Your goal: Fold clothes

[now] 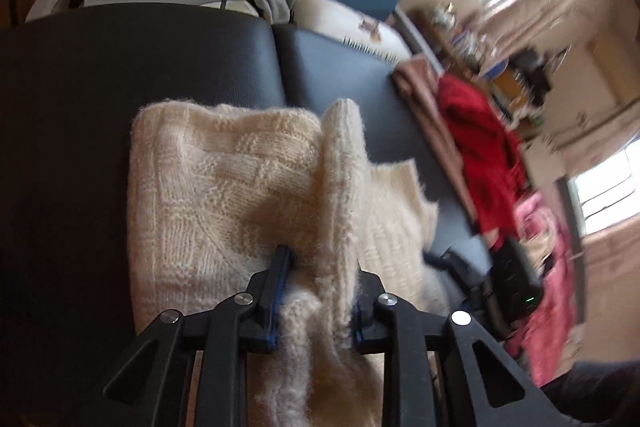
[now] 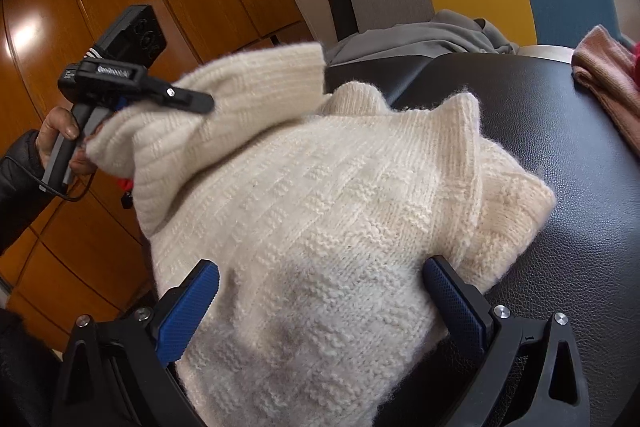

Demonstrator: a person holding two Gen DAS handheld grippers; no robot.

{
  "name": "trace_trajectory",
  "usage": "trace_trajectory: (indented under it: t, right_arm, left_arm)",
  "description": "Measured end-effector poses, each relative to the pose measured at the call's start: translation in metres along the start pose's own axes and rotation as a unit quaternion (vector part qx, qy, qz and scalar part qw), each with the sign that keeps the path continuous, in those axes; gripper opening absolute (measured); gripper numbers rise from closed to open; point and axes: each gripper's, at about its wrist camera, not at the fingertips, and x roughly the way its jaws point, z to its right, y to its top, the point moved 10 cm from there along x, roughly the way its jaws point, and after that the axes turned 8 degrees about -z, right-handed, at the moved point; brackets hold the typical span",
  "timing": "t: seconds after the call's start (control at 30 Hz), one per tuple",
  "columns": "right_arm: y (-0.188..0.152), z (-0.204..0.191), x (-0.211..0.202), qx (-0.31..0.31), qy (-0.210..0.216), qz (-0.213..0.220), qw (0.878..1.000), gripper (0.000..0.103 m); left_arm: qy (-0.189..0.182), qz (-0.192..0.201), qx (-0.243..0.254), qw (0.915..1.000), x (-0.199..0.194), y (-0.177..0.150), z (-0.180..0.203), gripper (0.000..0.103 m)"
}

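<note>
Cream sweater (image 2: pixel 320 211) lies on the black padded surface (image 2: pixel 560 147), its lower edge cut off by the frame and its far side blurred in the left wrist view. The left gripper (image 1: pixel 316 283) is clenched on a ridge of the knit, a fold of it lifted in front of the person's hand (image 2: pixel 60 135), whose fingers are partly hidden by the wool. The right gripper (image 2: pixel 320 291) points down at the garment with its blue pads (image 2: pixel 192 303) spread wide on either side, gripping nothing.
</note>
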Motion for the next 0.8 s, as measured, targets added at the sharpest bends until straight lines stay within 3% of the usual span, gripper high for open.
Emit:
trace_trajectory:
  t: [0.13, 0.27, 0.3, 0.43, 0.5, 0.67, 0.7, 0.77, 0.8]
  right_arm:
    - [-0.002, -0.001, 0.001, -0.004, -0.011, -0.009, 1.000, 0.103]
    - [-0.002, 0.000, 0.002, 0.002, -0.016, -0.012, 1.000, 0.103]
    - [-0.002, 0.001, 0.002, 0.003, -0.017, -0.013, 1.000, 0.103]
    - [-0.002, 0.000, 0.003, 0.001, -0.021, -0.015, 1.000, 0.103]
    - [-0.001, 0.001, 0.003, 0.000, -0.022, -0.013, 1.000, 0.103]
    - [0.000, 0.001, 0.001, 0.003, -0.013, -0.008, 1.000, 0.103]
    - [-0.001, 0.001, 0.000, 0.003, -0.011, -0.007, 1.000, 0.103]
    - [-0.001, 0.001, 0.000, 0.003, -0.011, -0.005, 1.000, 0.103]
    - [-0.001, 0.001, 0.000, 0.003, -0.011, -0.004, 1.000, 0.103]
  left_arm:
    - [-0.081, 0.050, -0.029, 0.9950, -0.013, 0.005, 0.002, 0.021]
    - [-0.172, 0.099, -0.041, 0.9792, -0.036, 0.016, 0.019, 0.011]
    - [-0.178, 0.103, -0.036, 0.9780, -0.038, 0.018, 0.024, 0.005]
    - [-0.150, 0.089, -0.001, 0.9846, -0.027, 0.024, 0.043, 0.005]
    - [-0.105, 0.079, 0.000, 0.9913, -0.024, 0.025, 0.034, 0.006]
    - [0.028, 0.053, 0.020, 0.9980, -0.030, 0.025, 0.011, 0.045]
    - [0.044, 0.042, 0.032, 0.9976, -0.034, 0.023, 0.010, 0.050]
    - [0.069, 0.016, 0.056, 0.9960, -0.035, 0.020, 0.013, 0.073]
    - [0.083, 0.005, 0.070, 0.9941, -0.035, 0.019, 0.017, 0.076]
